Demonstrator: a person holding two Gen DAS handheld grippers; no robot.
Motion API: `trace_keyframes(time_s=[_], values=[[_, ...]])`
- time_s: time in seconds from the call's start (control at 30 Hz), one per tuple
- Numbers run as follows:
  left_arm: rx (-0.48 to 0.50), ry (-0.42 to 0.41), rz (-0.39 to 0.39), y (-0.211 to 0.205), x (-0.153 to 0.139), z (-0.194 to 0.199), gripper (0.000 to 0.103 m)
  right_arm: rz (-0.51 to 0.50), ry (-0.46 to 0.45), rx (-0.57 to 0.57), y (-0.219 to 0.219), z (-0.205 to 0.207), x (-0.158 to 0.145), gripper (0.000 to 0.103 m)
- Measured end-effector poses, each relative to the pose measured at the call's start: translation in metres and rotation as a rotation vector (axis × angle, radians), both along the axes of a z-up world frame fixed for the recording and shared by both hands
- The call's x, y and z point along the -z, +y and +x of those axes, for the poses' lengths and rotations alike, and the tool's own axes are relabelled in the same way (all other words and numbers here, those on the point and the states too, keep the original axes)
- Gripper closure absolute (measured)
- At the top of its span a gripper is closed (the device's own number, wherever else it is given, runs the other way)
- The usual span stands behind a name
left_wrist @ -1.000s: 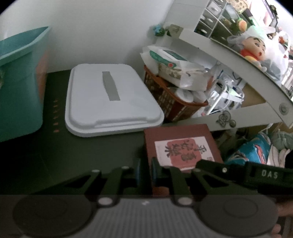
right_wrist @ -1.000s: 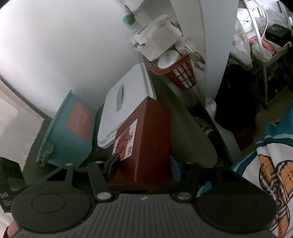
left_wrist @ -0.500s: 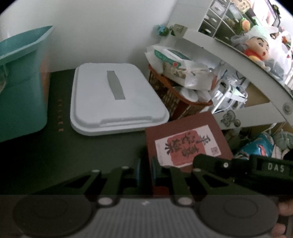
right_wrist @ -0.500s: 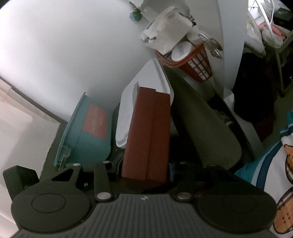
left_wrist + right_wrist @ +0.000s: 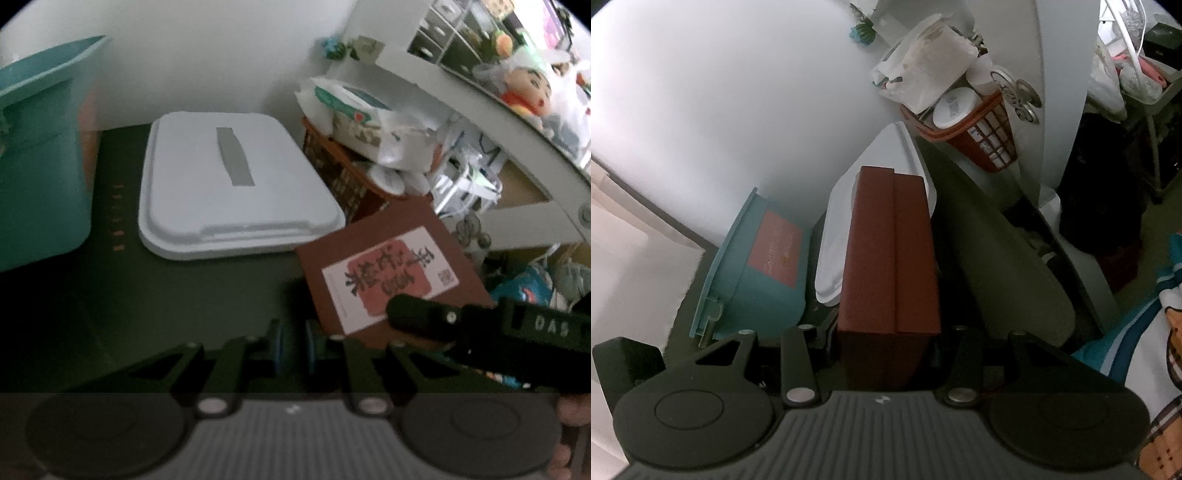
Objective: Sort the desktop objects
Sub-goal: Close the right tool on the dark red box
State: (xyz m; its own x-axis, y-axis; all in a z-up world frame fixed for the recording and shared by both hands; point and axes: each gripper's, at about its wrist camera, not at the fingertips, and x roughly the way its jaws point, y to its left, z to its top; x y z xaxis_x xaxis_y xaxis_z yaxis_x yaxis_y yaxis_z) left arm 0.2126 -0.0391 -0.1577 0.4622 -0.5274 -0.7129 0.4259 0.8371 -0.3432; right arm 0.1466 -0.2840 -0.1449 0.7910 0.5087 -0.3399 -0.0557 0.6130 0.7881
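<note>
The right gripper [image 5: 886,341] has its jaws clamped on the brown box [image 5: 892,254], long axis pointing away toward the white lidded container [image 5: 229,184]; the left gripper [image 5: 293,349], jaws closed and empty, sits just beside the box.

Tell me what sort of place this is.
Probably a cluttered home desk in a bedroom or living space: a cartoon plush doll on a white shelf, an orange basket of household packets, and small drawers above.

Right gripper [image 5: 888,354] clamps the brown box [image 5: 890,254] edge-up.
</note>
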Motion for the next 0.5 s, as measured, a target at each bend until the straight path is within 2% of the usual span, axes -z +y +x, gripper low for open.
trace_keyframes(time_s=[0.33,0.5], values=[[-0.017,0.01,-0.007,0.0026,-0.0006,0.0018,0.089,0.016,-0.001,0.014,-0.0009,0.0039,0.0014,0.053],[-0.016,0.006,-0.016,0.0029,-0.0033,-0.0015,0.088,0.016,-0.009,0.034,-0.0016,0.0026,-0.0004,0.044]])
